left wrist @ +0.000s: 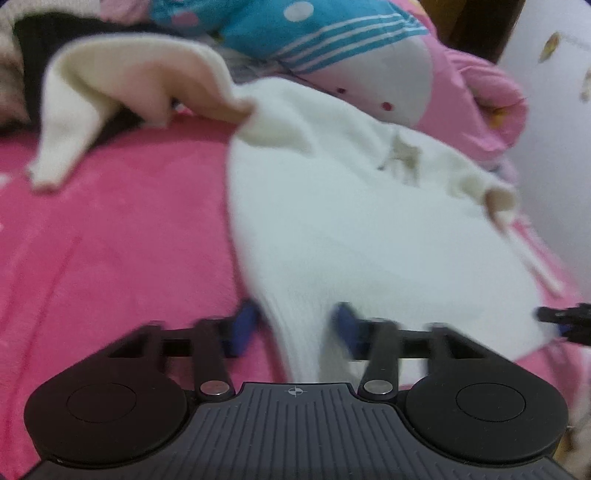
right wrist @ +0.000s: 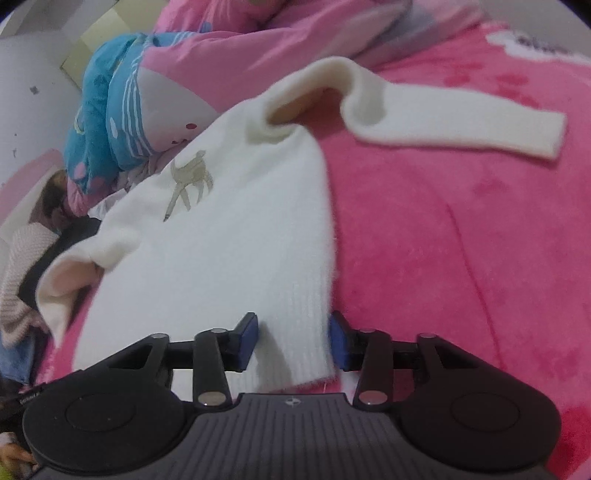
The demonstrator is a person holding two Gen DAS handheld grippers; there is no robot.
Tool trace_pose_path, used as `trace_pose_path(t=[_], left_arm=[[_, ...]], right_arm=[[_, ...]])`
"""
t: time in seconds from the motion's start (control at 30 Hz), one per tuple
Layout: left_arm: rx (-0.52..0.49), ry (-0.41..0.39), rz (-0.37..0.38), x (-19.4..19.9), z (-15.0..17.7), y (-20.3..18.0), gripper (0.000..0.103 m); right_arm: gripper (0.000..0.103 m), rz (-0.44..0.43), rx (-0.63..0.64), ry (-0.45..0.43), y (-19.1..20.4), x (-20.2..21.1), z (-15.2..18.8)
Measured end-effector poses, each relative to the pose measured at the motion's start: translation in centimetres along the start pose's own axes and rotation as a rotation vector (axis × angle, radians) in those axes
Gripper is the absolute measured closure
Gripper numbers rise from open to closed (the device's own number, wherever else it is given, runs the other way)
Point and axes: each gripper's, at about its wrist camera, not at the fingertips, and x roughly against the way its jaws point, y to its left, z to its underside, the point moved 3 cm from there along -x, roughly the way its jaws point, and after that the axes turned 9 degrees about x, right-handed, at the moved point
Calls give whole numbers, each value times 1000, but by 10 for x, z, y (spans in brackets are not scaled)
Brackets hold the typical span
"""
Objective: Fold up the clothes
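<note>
Both hand-held grippers are seen at the ribbed hem of a white sweater point(right wrist: 236, 236) that is spread on a bed covered by a pink blanket point(right wrist: 461, 258). On the left hand-held gripper point(left wrist: 295, 325), the blue pads point(left wrist: 242, 326) are spread apart, and a bunched corner of the hem is seen rising between them; whether the fabric is actually touched by either pad cannot be told, as that view is blurred. On the right hand-held gripper point(right wrist: 295, 339), the blue pads point(right wrist: 246, 341) are likewise held apart, with the opposite corner of the hem lying in the gap and its edge just beside the right-hand pad. The body of the sweater is laid flat, reaching away from both grippers, and a small tan deer motif point(right wrist: 188, 181) is shown on its chest. One sleeve point(right wrist: 454, 122) is stretched out across the blanket, arched up at the shoulder so that its inside is exposed; the other sleeve point(right wrist: 70, 280) is draped near the dark clothing at the bed's edge. Beyond the sweater, a plush toy in a blue striped top point(left wrist: 306, 33) is seen lying against a pink quilt point(left wrist: 480, 110).
</note>
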Motion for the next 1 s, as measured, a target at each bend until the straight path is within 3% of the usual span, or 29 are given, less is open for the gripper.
trace_pose_path(t=[0.03,0.07,0.1,0.3,0.53,0.7,0.8,0.83,0.9,1.0], left_arm=[[7,-15,-7,2,0,-1,86],[12,-31,-13,5,1,-2,94],[13,-49,-16,11,2,-3,96],[15,-104,18,59,9,-12,97],[-70,-44,37,105,41,-24,97],[-36,61,17,80,62,-7,97],[3,72,44,77,62,1,93],[10,71,54,80,61,4,92],[29,66,61,85,58,10,89],[59,59,73,93,55,18,80]], right_arm=[[91,-1,-1,-11,2,2,0],[93,-5,-6,-24,4,4,0],[94,-9,-12,-36,6,6,0],[96,-127,-51,-156,10,61,2],[96,-195,-112,-164,-3,109,32],[96,-115,-138,-87,-26,84,62],[93,-68,-103,-58,-27,75,71],[91,-55,-89,-59,-25,78,72],[77,-5,-58,-79,-24,89,73],[74,108,-3,-134,-22,110,71]])
